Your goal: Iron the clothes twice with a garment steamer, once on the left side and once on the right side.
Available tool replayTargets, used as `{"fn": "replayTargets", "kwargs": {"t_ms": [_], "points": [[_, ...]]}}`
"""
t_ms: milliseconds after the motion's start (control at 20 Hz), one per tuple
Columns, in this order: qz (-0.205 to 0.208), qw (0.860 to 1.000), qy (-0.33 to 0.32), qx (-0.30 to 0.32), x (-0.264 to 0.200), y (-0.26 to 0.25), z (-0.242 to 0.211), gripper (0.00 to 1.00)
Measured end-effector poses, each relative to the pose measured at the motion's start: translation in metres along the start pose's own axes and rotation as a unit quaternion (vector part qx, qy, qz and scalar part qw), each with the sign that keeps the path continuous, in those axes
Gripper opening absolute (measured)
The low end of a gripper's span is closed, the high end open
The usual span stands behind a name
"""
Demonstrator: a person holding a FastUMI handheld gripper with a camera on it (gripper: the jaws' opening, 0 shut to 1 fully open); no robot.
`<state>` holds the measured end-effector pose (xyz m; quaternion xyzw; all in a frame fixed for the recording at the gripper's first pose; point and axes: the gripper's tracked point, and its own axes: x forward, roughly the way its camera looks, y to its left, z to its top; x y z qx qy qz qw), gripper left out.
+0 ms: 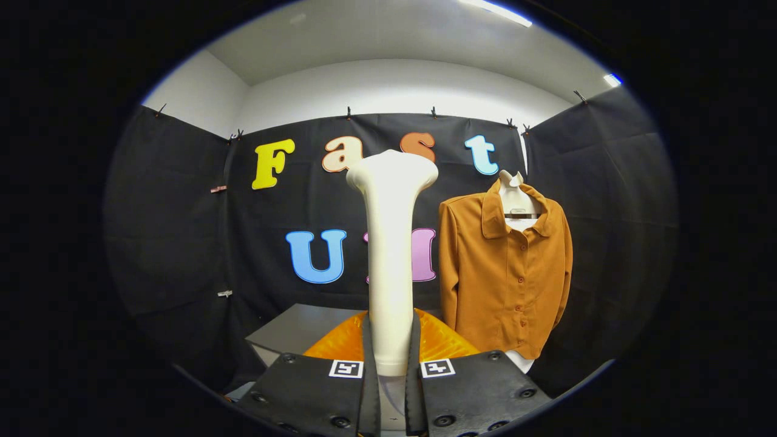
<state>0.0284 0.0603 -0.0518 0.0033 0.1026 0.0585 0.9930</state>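
A cream-white garment steamer [390, 243] stands upright between my two fingers, its flared head at the top. Both fingers [364, 370] press on its handle, so my gripper [391, 370] is shut on it. An orange translucent part [440, 343], perhaps the steamer's base or tank, shows just behind the fingers. Beyond and to the right hangs an orange-brown buttoned shirt [504, 273] on a white torso form [515, 200], its front facing me, well apart from the steamer head.
A grey tabletop [297, 331] lies beyond the fingers to the left. Black cloth walls close the booth at the back and both sides, with white wall and ceiling lights above.
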Motion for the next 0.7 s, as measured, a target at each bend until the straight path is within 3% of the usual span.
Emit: {"fn": "replayTargets", "kwargs": {"t_ms": [700], "points": [[-0.008,1.0,0.002,-0.004,-0.0009,-0.0019,-0.0013,0.2]]}}
